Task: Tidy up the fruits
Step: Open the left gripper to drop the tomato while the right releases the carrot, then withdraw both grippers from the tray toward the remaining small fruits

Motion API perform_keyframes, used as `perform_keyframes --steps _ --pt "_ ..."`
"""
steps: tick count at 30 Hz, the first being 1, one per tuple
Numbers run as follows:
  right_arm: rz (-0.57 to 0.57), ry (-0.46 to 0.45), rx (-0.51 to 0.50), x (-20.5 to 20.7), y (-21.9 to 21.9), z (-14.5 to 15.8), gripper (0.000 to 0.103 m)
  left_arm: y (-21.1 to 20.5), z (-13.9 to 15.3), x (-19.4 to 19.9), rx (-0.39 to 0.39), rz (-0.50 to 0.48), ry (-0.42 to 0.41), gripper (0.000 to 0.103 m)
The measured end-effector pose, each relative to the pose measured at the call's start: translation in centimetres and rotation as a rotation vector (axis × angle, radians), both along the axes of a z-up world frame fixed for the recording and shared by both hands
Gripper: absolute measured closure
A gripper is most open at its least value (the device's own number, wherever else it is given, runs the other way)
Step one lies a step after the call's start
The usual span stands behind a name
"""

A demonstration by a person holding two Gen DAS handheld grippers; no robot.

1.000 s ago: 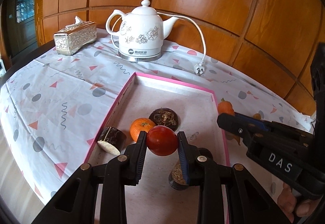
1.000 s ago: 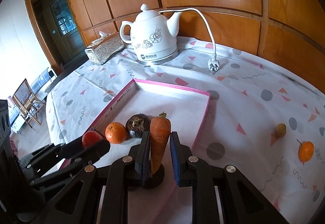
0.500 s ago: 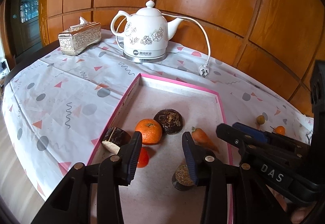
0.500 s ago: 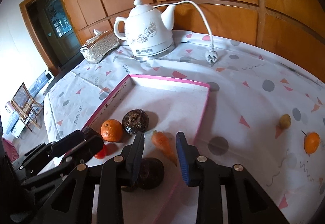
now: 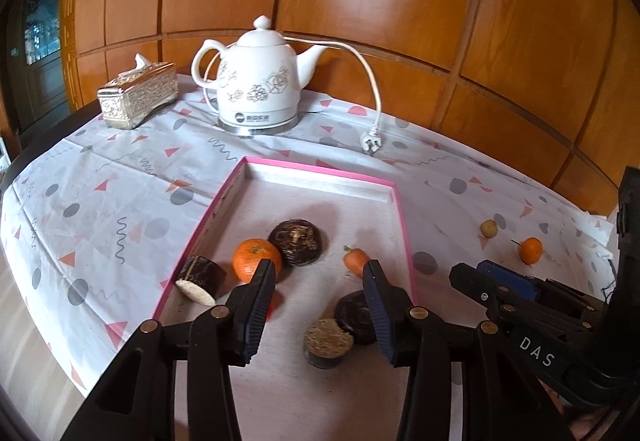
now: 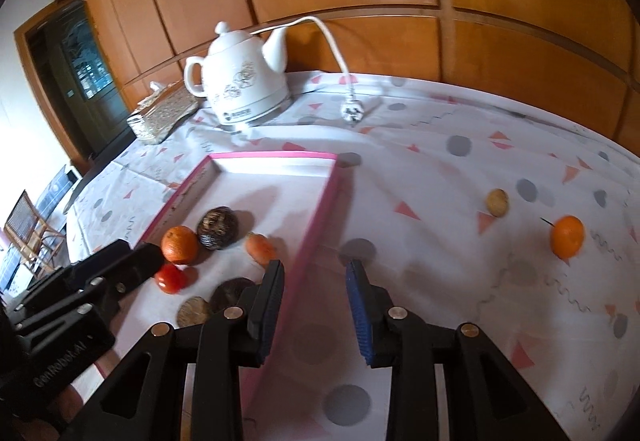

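Note:
A pink-rimmed tray point(image 5: 401, 209) point(image 6: 316, 209) holds an orange point(image 5: 256, 259) point(image 6: 180, 244), a dark round fruit point(image 5: 297, 241) point(image 6: 218, 228), a carrot point(image 5: 355, 260) point(image 6: 261, 248), a red tomato point(image 6: 172, 278) mostly hidden behind my left finger in the left wrist view, and several dark cut pieces point(image 5: 200, 279). My left gripper point(image 5: 320, 289) is open and empty above the tray's near part. My right gripper point(image 6: 314, 283) is open and empty over the tray's right rim. A small orange point(image 5: 530, 250) point(image 6: 567, 236) and a small tan fruit point(image 5: 488, 228) point(image 6: 497, 202) lie on the cloth to the right.
A white electric kettle point(image 5: 258, 81) point(image 6: 240, 89) with a loose cord and plug point(image 5: 370, 145) stands behind the tray. A silver tissue box point(image 5: 138, 95) sits at the back left. Wood panelling backs the table. The table edge falls away at the left.
Both grippers opened and pulled back. The tomato left my left gripper and the carrot left my right gripper; both now lie in the tray. The right gripper swung right.

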State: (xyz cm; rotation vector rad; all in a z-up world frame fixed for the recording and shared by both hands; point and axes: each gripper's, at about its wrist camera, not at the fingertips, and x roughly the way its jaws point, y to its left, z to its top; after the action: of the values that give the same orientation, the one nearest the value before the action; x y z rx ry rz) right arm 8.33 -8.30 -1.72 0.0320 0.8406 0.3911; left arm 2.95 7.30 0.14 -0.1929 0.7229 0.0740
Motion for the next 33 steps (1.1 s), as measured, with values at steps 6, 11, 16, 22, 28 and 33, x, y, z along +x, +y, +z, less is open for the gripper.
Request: perform_keyframes --steps 6,11,16,22,28,33 --pt "-0.059 -0.009 -0.021 -0.7 -2.3 -0.4 0.071 -1.6 0.3 -0.1 0.014 -0.044 -0.004 0.056" --pt "-0.118 -0.004 -0.023 -0.9 -4.6 -0.7 0.071 -3.4 0.5 0.0 0.024 -0.089 -0.006 0.056" --pt "-0.178 -0.001 -0.024 -1.1 -7.0 -1.0 0.071 -5.3 0.5 0.2 0.036 -0.135 -0.003 0.056" --pt "-0.240 -0.001 -0.028 -1.0 -9.5 -1.2 0.071 -7.7 0.2 0.5 0.051 -0.191 0.007 0.056" --pt "-0.295 0.001 -0.026 -0.7 -11.6 -1.5 0.071 -9.8 -0.1 1.2 0.060 -0.241 0.019 0.056" --pt "-0.330 0.012 -0.028 -0.5 -13.0 -1.9 0.071 -11.3 -0.8 2.0 0.069 -0.271 0.038 0.056"
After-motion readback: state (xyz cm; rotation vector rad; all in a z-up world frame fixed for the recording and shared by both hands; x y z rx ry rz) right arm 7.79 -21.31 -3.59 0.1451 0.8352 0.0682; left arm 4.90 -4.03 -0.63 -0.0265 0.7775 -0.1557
